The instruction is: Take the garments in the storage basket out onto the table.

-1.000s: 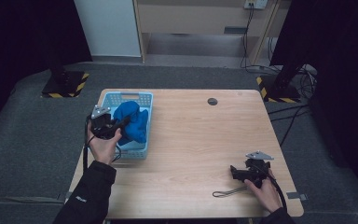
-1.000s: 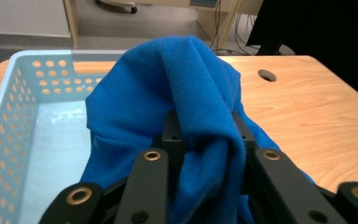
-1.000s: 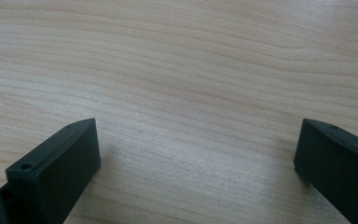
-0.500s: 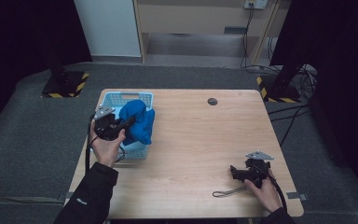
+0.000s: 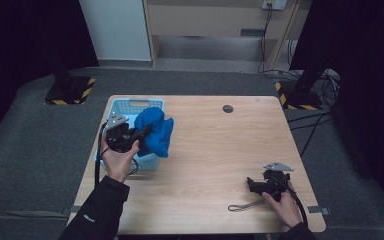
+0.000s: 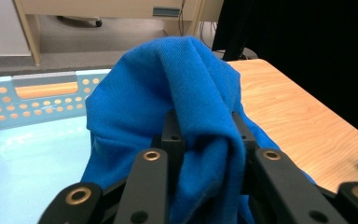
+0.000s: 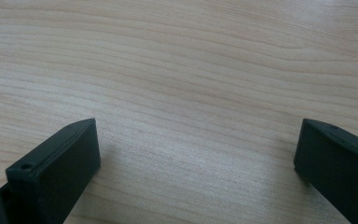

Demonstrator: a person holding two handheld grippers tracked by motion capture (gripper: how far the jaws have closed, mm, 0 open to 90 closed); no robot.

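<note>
The left gripper (image 5: 142, 134) was found clamped on a blue cloth (image 5: 155, 131), held bunched above the light-blue perforated basket (image 5: 130, 106) at the table's (image 5: 215, 150) left edge; the right gripper (image 5: 254, 186) was observed wide open, nothing held, resting low over bare wood.

Black tools (image 5: 147, 131), dark sleeve (image 5: 100, 210)

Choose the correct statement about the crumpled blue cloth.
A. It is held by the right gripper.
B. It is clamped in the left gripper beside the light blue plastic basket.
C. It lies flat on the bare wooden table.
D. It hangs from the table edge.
B: the left gripper is shut on the crumpled blue cloth, lifted at the light blue plastic basket, while the right gripper rests open on the wooden table.
</note>
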